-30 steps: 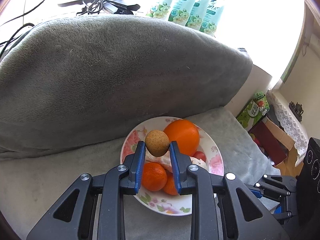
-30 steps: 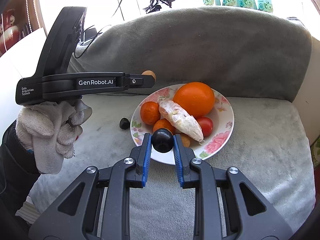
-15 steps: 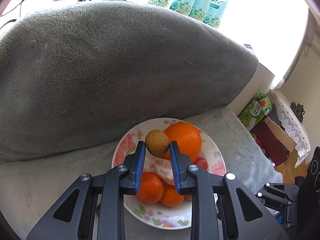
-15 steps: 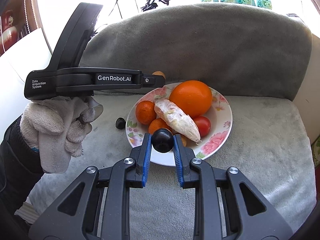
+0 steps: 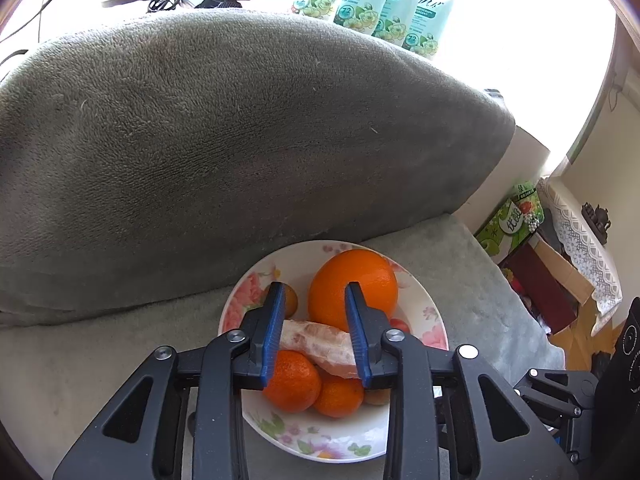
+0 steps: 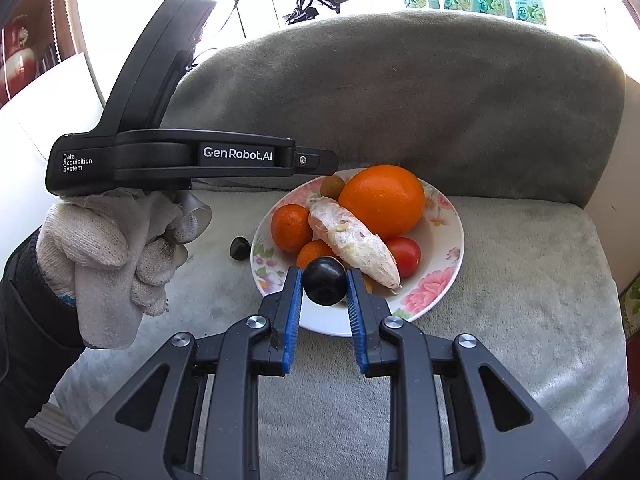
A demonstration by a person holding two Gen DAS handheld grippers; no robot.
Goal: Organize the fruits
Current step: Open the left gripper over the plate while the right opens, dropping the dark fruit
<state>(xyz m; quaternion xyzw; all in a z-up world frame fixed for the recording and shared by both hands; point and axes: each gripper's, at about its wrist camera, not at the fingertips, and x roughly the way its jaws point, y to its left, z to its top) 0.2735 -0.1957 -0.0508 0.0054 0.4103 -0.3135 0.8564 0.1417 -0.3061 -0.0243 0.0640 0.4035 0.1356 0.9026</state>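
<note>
A floral plate (image 5: 432,320) (image 6: 448,248) sits on the grey sofa seat. It holds a big orange (image 5: 352,286) (image 6: 382,200), mandarins (image 5: 292,380) (image 6: 291,227), a peeled pomelo segment (image 5: 320,340) (image 6: 352,240), a cherry tomato (image 6: 404,256) and a small brown round fruit (image 5: 291,300) (image 6: 332,186) at its back edge. My left gripper (image 5: 314,296) is open and empty above the plate. My right gripper (image 6: 323,276) is shut on a dark plum (image 6: 324,280) over the plate's near rim.
The grey sofa backrest (image 5: 240,140) rises right behind the plate. A small dark fruit (image 6: 239,248) lies on the seat left of the plate. Detergent pouches (image 5: 372,4) and cables stand behind the sofa. Boxes (image 5: 540,280) sit off its right end.
My left gripper has opened and let go of the small brown fruit, which now lies on the plate's back edge. My right gripper has kept the plum and drifted slightly.
</note>
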